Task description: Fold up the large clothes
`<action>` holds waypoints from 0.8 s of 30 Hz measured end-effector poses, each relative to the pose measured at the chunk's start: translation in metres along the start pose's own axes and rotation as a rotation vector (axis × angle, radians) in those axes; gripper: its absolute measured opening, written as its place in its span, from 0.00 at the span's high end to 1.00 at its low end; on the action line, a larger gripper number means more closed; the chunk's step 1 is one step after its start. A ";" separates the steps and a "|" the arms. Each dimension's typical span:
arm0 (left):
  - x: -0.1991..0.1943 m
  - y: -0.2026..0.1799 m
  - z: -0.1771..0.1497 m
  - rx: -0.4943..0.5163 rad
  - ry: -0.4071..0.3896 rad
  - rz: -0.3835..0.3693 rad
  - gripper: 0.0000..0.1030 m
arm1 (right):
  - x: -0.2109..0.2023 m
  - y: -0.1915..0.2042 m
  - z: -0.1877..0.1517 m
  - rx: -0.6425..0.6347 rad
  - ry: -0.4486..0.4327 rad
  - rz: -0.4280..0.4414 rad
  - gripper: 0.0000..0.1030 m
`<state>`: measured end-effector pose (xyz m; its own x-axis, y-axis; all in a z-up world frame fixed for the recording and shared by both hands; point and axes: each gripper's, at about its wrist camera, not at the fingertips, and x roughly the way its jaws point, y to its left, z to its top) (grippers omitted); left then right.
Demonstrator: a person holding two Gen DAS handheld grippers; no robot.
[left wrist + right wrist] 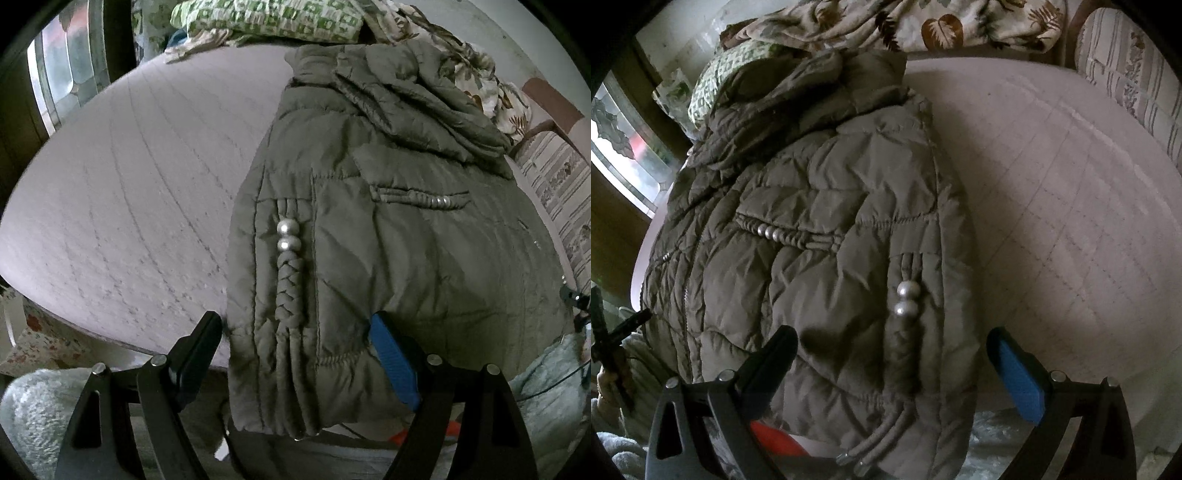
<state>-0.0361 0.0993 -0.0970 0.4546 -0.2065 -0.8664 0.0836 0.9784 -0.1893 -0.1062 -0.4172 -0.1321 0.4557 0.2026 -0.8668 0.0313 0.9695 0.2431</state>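
Note:
An olive-green quilted jacket [369, 240] lies on a pale round table [122, 192], its hem hanging over the near edge. A braided cord with silver beads [288, 236] runs down its side. My left gripper [297, 325] is open, its fingers either side of the jacket's hem corner without gripping. In the right wrist view the same jacket [812, 258] fills the left half, on the table [1071, 221]. My right gripper [892, 343] is open, jaws wide apart over the jacket's hem near the beads [905, 299].
Patterned fabrics [273, 18] are piled at the table's far edge, also in the right wrist view [960, 22]. A striped cushioned chair [1126, 74] stands behind the table. Fluffy light fabric [37, 406] lies below the near edge. A window [620, 140] is at the left.

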 end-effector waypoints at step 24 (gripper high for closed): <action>0.010 0.008 0.000 0.019 0.083 -0.111 0.63 | 0.006 0.008 -0.002 -0.021 0.051 0.074 0.54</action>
<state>-0.0314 0.1048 -0.1069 0.3671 -0.3129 -0.8760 0.1465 0.9494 -0.2777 -0.1049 -0.4082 -0.1361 0.4104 0.2799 -0.8679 -0.0195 0.9542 0.2986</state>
